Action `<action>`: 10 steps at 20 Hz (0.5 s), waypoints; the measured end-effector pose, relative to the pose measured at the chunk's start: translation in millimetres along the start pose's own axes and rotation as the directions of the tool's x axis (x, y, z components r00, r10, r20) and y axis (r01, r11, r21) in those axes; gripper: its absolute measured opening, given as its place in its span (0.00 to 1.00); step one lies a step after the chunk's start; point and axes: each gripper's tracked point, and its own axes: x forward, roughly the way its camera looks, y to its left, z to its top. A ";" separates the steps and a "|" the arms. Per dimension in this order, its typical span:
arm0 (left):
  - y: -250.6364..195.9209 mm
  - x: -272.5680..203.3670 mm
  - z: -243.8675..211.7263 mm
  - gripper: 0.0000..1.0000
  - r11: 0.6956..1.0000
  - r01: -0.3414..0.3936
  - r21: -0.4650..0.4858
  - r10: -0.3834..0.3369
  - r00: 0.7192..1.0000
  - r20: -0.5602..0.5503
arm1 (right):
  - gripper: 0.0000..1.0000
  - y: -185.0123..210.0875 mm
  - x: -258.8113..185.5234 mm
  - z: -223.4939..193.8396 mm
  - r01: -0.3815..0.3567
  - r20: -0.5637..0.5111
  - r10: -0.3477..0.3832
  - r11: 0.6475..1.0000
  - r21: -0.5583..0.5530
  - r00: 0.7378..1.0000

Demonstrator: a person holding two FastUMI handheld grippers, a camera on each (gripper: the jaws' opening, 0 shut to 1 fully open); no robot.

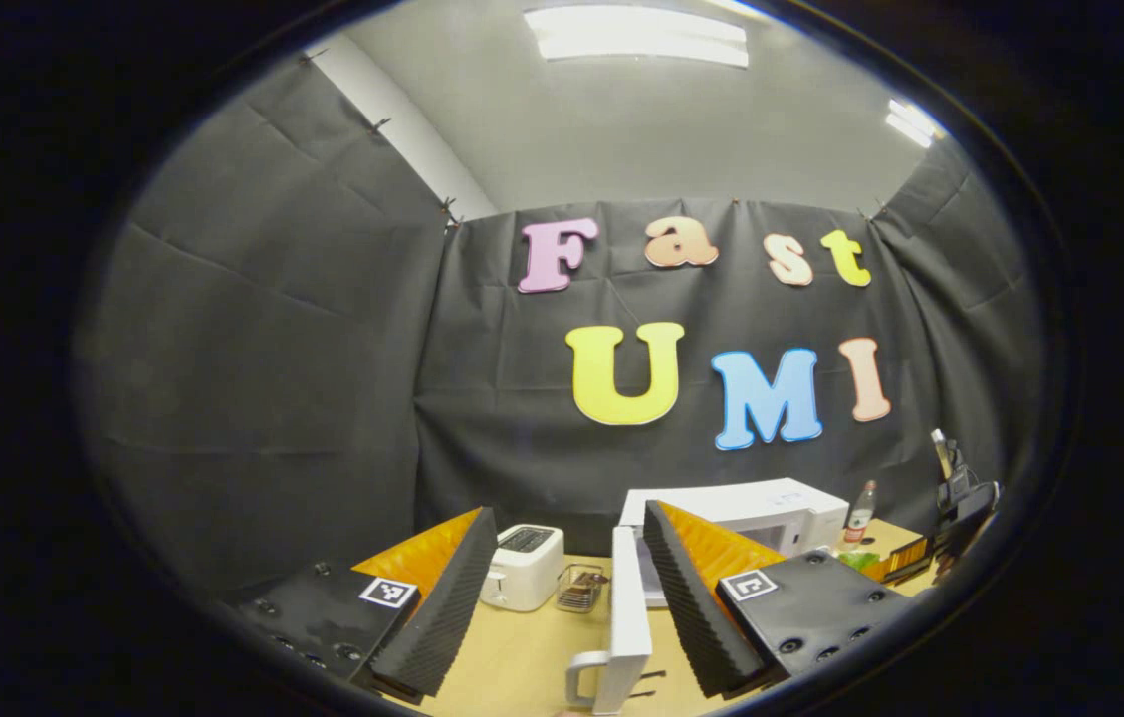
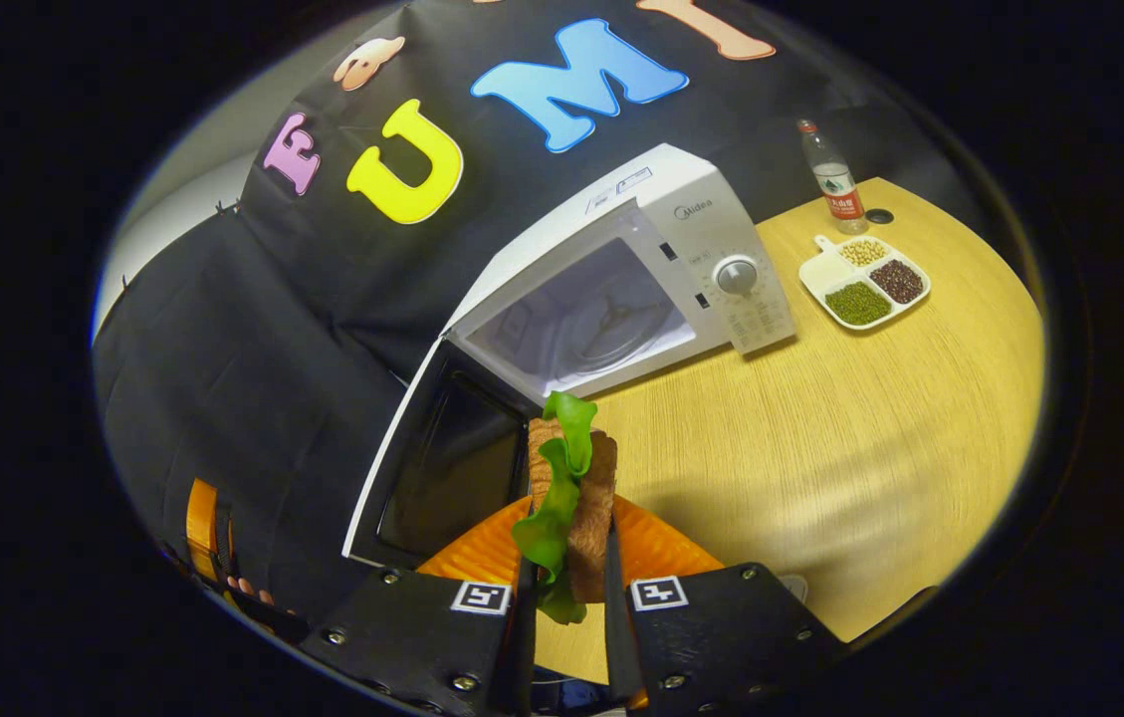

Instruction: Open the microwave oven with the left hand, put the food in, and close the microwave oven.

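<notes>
Gripping a lettuce sandwich (image 2: 566, 498) before the open microwave (image 2: 621, 289), the right gripper (image 2: 566, 597) faces a bean tray (image 2: 863, 282) (three fillings); left gripper (image 1: 562, 597) spread, by the door (image 1: 626, 617), toaster (image 1: 522, 565) beyond.

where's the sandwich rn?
In the right gripper view, the sandwich is clamped upright in the right gripper, in front of the open microwave, beside its swung-out door.

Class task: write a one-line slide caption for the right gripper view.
Right gripper holds a lettuce sandwich before the open microwave.
</notes>
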 end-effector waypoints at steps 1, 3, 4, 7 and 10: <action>5.8 4.4 -3.2 0.90 1.000 -0.004 0.002 0.004 1.000 -0.002 | 0.29 3.7 9.2 3.6 0.003 0.017 -0.003 1.000 -0.007 1.000; 18.4 13.4 -9.1 0.90 1.000 -0.010 0.006 0.010 1.000 -0.012 | 0.29 8.1 28.0 12.7 0.008 0.050 -0.008 1.000 -0.018 0.999; 23.2 18.2 -12.0 0.90 1.000 -0.012 0.008 0.013 1.000 -0.014 | 0.29 11.6 37.8 17.8 0.008 0.071 -0.007 1.000 -0.017 0.997; 38.3 35.5 -20.4 0.95 1.000 -0.022 0.008 0.022 0.999 -0.026 | 0.29 15.9 65.0 32.0 0.016 0.123 -0.016 1.000 0.000 0.992; 53.4 49.5 -25.7 1.00 1.000 -0.028 0.000 0.028 0.999 -0.033 | 0.29 14.8 93.1 47.2 0.042 0.166 -0.041 0.999 0.003 0.985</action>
